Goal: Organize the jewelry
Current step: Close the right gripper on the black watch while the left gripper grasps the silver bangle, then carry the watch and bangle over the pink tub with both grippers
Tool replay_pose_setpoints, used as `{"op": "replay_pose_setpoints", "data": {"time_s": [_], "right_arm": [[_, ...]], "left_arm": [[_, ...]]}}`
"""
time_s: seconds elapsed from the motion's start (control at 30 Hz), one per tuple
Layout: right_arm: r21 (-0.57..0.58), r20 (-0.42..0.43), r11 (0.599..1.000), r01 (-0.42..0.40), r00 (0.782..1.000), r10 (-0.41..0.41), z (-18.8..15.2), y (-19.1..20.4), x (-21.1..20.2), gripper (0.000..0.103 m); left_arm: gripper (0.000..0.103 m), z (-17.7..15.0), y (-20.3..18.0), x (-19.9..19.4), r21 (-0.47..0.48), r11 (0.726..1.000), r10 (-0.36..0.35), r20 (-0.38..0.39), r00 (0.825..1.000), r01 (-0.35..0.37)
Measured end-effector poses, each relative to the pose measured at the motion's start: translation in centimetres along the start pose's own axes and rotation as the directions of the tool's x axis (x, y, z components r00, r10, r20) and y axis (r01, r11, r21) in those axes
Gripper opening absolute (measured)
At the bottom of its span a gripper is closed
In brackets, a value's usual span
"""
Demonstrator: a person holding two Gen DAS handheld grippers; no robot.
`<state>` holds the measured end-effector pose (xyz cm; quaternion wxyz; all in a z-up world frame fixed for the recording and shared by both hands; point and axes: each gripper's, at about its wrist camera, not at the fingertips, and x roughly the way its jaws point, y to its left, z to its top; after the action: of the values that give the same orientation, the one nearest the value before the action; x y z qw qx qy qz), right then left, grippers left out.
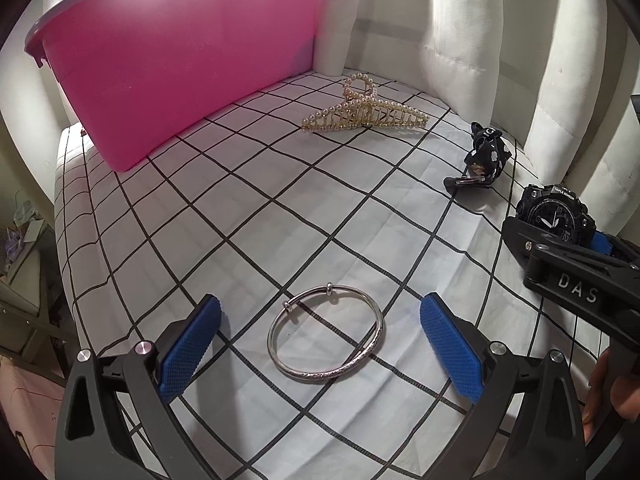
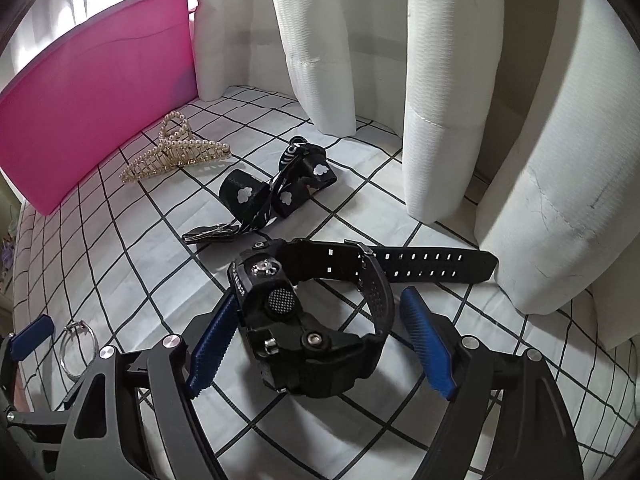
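Note:
A silver bangle (image 1: 326, 334) lies flat on the checked cloth between the open blue pads of my left gripper (image 1: 320, 344); neither pad touches it. It also shows at the left edge of the right wrist view (image 2: 76, 354). A black sports watch (image 2: 316, 320) lies on its side between the open pads of my right gripper (image 2: 320, 344); the left pad (image 2: 212, 350) is close against its case, the right pad stands apart. The watch also shows in the left wrist view (image 1: 554, 214). A pearl hair claw (image 1: 362, 110) and a black lanyard with keys (image 2: 276, 192) lie farther back.
A large pink plastic bin (image 1: 180, 68) stands at the back left on the checked cloth (image 1: 240, 220). White curtains (image 2: 440, 100) hang along the back and right. The cloth's left edge drops off to furniture below.

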<state>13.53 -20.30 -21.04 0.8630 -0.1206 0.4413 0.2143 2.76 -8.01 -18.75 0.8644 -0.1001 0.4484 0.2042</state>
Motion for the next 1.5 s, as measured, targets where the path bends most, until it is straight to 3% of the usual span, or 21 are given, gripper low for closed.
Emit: {"op": "replay_pose_setpoints", "data": {"time_s": [0.2,0.33,0.43,1.0,1.5], "right_arm": [[0.002,0.01,1.0,-0.026,1.0,0.026,0.1,-0.4,0.0,0.075],[-0.03,0.024,0.999,-0.044,0.999,0.045,-0.5,0.0,-0.8,0.062],[-0.017,0.03,0.998,-0.059,0.998,0.06,-0.8,-0.2,-1.0,0.061],[-0.003,0.038,0.997,-0.074,0.997,0.074,-2.1,-0.3,-3.4,0.061],[-0.019,0.077,0.995,-0.1,0.992,0.101,-1.0,0.9,-7.7,0.061]], "left_arm": [[0.088,-0.7,-0.3,-0.7,0.01,1.0,-0.011,0.023,1.0,0.011],[0.066,-1.5,-1.3,-1.6,0.056,0.998,-0.028,0.067,0.997,0.025],[0.05,-1.7,-2.0,-2.0,0.078,0.996,-0.057,0.079,0.995,0.051],[0.05,-1.6,-1.2,-3.2,0.071,0.996,-0.067,0.064,0.996,0.062],[0.05,1.1,0.8,-7.0,0.05,0.998,-0.055,0.135,0.989,0.049]]}}
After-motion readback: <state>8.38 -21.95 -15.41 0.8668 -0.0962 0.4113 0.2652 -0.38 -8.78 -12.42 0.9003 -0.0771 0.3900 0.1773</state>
